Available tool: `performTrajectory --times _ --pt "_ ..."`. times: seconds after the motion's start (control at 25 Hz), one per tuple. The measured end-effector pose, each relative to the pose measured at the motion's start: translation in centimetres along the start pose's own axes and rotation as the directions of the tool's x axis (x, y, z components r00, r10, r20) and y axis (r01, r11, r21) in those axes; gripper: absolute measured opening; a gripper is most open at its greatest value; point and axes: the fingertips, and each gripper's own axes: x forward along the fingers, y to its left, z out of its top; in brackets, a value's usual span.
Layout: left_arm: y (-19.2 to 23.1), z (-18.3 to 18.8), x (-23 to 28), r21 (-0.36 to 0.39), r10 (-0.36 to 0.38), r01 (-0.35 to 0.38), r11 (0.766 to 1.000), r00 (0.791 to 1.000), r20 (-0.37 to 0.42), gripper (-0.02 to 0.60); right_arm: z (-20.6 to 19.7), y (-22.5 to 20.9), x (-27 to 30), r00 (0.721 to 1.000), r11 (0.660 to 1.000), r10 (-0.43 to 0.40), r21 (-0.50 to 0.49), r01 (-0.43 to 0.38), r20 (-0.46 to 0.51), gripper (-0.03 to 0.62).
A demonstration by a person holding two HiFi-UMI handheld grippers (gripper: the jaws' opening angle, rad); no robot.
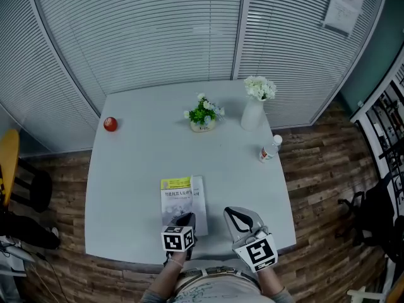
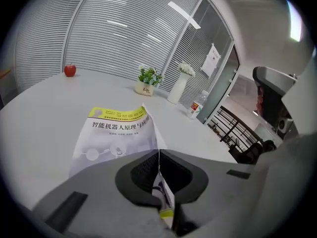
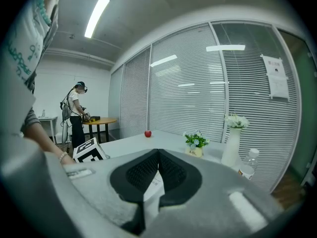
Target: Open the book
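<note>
Pinching the cover's near corner, the jaws of the left gripper (image 1: 185, 219) held the yellow-and-white paperback book (image 1: 182, 197) at the near edge of the white table (image 1: 139, 147). The right gripper (image 1: 239, 217) had its jaws together, empty. The cover looked barely lifted, with the swing open yet to do.

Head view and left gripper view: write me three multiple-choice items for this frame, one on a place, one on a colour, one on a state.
1. Where on the table is the apple?
A. beside the vase
B. near the left edge
C. beside the bottle

2. What colour is the band across the top of the book cover?
A. red
B. blue
C. yellow

3. What state is the left tool in?
A. shut on the book's cover
B. open above the book
C. shut on the bottle

Answers:
1. B: the head view shows it alone by the left edge.
2. C: a yellow strip runs above the title.
3. A: the left gripper view shows the cover's edge pinched between closed jaws.
</note>
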Motion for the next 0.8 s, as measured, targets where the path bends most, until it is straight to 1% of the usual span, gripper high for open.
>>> performTrajectory --times 0.2,0.32,0.68,0.8 --pt "1.0 -0.1 -0.4 0.021 -0.007 0.007 1.000 1.000 -0.012 0.003 -0.4 0.5 0.7 1.000 1.000 -0.016 -0.001 0.016 0.002 0.003" --pt "1.8 0.0 -0.8 0.028 -0.012 0.012 1.000 1.000 -0.021 0.003 0.1 1.1 1.4 1.000 1.000 -0.024 0.011 0.024 -0.007 0.003" --pt "4.4 0.0 -2.3 0.006 -0.029 0.029 1.000 0.999 -0.028 0.003 0.2 3.2 3.5 1.000 1.000 -0.028 0.005 0.028 -0.013 0.003" --pt "5.4 0.0 -2.8 0.002 -0.029 0.029 1.000 0.999 -0.028 0.003 0.7 4.2 4.1 0.999 0.999 -0.027 0.016 0.028 -0.022 0.003"
